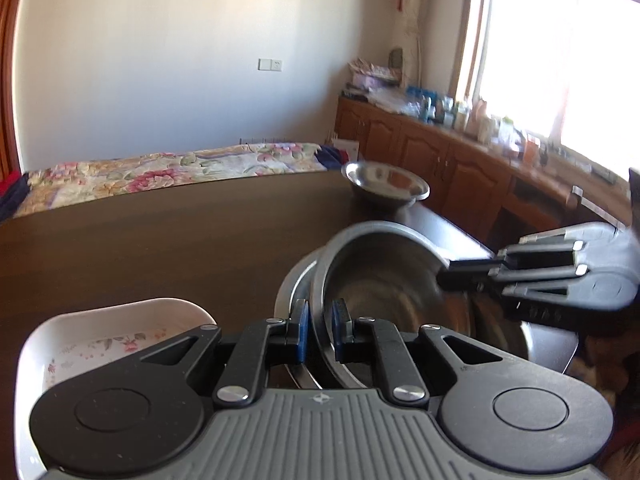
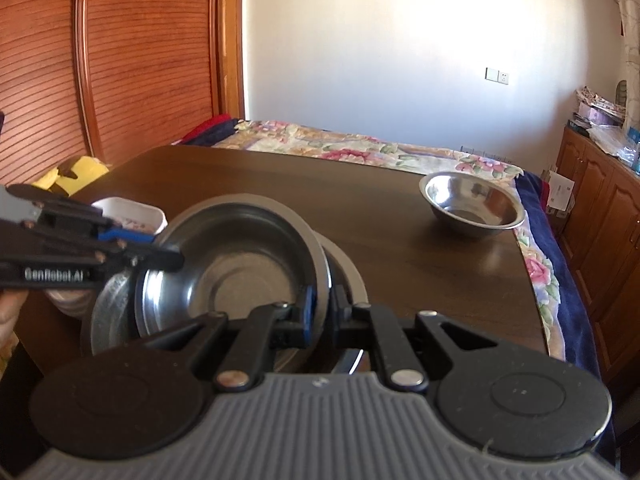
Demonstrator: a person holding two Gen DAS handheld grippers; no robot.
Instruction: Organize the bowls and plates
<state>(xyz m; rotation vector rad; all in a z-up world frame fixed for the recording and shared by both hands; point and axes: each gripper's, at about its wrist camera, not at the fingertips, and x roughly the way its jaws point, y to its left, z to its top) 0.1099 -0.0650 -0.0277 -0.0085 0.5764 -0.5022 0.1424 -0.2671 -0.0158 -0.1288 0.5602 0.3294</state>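
Observation:
A steel bowl (image 1: 384, 280) (image 2: 240, 268) hangs tilted over a steel plate (image 1: 290, 284) (image 2: 110, 312) on the dark table. My left gripper (image 1: 320, 330) is shut on the bowl's near rim, with the blue pads on either side of the metal. My right gripper (image 2: 323, 310) is shut on the opposite rim. In the left wrist view the right gripper (image 1: 442, 276) reaches in from the right onto the rim. In the right wrist view the left gripper (image 2: 178, 258) comes in from the left. A second steel bowl (image 1: 384, 186) (image 2: 472, 208) stands alone near the table's far corner.
A white dish with a flower print (image 1: 104, 344) (image 2: 132, 216) sits on the table (image 1: 160, 240) (image 2: 300, 184) beside the left gripper. Beyond the table lies a bed with a floral cover (image 2: 360, 148). Wooden cabinets (image 1: 440, 152) line the window wall.

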